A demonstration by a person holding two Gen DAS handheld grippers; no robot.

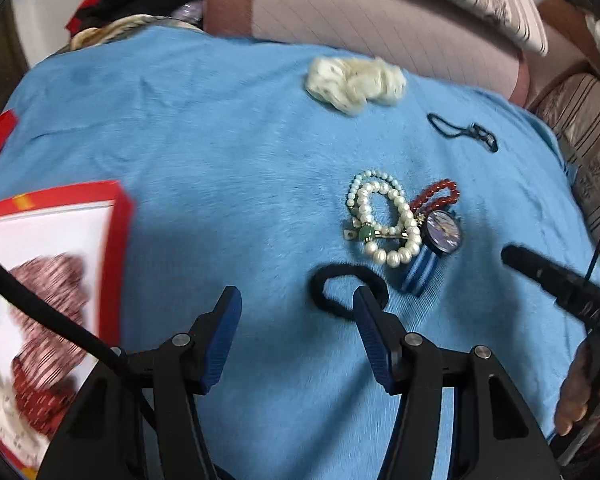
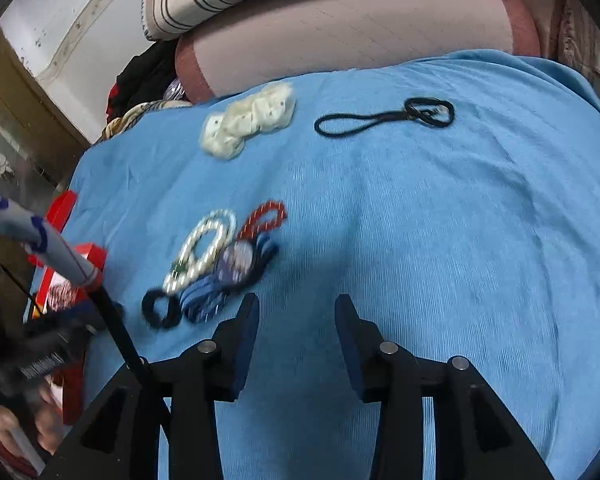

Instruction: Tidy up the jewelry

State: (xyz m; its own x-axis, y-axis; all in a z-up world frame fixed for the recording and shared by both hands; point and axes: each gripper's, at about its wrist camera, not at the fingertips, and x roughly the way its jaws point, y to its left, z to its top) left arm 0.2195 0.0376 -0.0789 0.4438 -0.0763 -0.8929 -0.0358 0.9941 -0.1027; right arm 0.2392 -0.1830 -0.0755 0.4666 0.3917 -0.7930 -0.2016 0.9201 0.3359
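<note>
While both claws hang wide open and empty over the blue cloth [image 1: 220, 168], the pearl bracelet [image 1: 384, 216], watch [image 1: 443, 231] and black hair tie [image 1: 346, 286] lie just beyond the left claw [image 1: 296, 304], left of the right claw [image 2: 296, 312].

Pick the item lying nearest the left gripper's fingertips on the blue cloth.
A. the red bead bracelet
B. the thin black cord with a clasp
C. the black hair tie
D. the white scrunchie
C: the black hair tie lies right at the open left gripper, its loop partly behind one fingertip; the other items sit farther up the cloth.
</note>
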